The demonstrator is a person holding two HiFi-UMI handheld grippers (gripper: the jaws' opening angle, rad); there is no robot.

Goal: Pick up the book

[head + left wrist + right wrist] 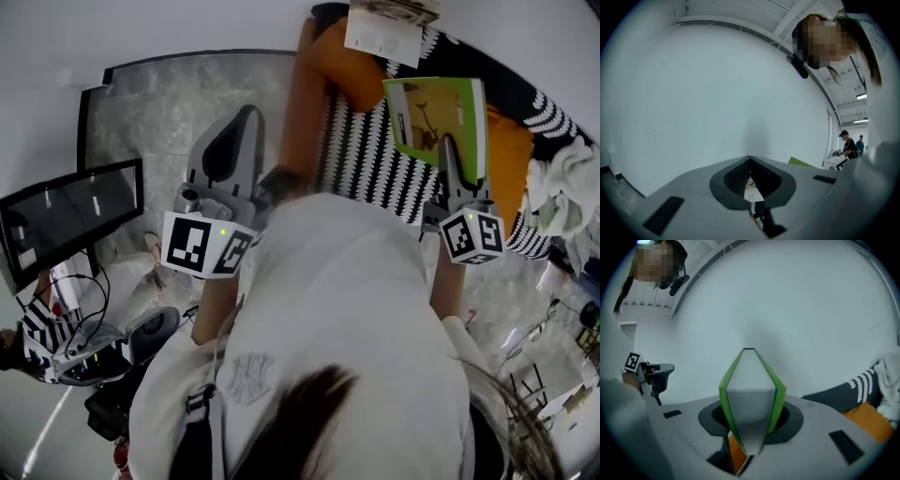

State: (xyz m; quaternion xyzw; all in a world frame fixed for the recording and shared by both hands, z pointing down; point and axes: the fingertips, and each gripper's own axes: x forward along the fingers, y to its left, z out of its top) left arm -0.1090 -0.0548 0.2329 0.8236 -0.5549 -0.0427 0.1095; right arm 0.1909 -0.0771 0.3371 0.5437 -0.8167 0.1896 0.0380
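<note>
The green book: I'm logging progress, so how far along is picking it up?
Done: the right gripper is clamped on the green book, which looks lifted clear of the striped cushion; the right gripper view shows it against the white wall. In hand: holding the book up. The left gripper is shut and empty. Left: nothing of the pick-up that I can see.

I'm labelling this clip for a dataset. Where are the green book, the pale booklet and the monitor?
green book [424, 111]: head view, middle of its front cover.
pale booklet [381, 37]: head view, its white lower part.
monitor [70, 217]: head view, centre of its dark screen.
</note>
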